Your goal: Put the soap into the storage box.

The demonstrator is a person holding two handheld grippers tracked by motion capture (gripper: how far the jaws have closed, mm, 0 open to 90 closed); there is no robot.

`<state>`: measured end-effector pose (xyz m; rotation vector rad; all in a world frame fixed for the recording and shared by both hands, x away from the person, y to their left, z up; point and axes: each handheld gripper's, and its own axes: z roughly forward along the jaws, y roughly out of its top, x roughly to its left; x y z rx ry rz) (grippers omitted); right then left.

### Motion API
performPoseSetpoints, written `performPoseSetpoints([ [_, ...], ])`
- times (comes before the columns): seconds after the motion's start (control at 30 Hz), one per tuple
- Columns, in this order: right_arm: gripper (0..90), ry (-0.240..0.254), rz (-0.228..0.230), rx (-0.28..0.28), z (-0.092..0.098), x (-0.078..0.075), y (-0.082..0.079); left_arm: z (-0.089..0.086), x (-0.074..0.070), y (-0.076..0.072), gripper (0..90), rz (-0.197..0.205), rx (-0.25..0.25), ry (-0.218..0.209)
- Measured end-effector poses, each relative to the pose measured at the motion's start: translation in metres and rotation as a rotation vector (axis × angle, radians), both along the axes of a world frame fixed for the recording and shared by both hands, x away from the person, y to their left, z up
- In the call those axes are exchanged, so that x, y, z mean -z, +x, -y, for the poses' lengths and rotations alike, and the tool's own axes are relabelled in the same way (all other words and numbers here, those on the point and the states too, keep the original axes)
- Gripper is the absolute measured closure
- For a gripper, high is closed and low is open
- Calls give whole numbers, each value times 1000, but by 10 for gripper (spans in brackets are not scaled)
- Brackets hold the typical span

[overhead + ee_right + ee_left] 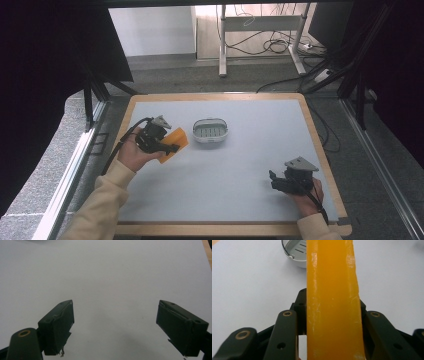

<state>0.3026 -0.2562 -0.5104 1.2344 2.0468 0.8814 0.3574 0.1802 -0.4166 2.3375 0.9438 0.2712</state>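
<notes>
Here, over my grey table (240,165), the white slotted dish (210,130) sits mid-surface; just left of it my left gripper (169,147) pinches an orange slab (332,300), while my right gripper (115,325) gapes wide near the front edge.

One orange slab (176,142), one white slotted dish (210,130). Two grippers: left gripper (167,148) and right gripper (273,178). One counter (250,150).

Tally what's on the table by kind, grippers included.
Orange soap bar, held in the left gripper: 1
White soap dish: 1
Grippers, left plus right gripper: 2
Total: 4
</notes>
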Motion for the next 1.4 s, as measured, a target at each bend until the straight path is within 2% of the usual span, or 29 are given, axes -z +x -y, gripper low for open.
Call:
performPoseSetpoints([
  [0.2,153,-2,-3,1,0,0,0,2,-5,9,617,-2,3,-2],
  [0.5,153,-2,-4,0,0,0,0,8,-9,19,618,-9,24,25],
  [0.73,153,-3,-5,1,0,1,1,14,-11,27,618,-10,34,15],
  [0.83,153,-4,-6,0,0,1,1,16,-11,30,618,-9,43,26],
  [1.4,153,-9,-9,-1,0,2,1,24,-7,47,618,-12,43,2],
])
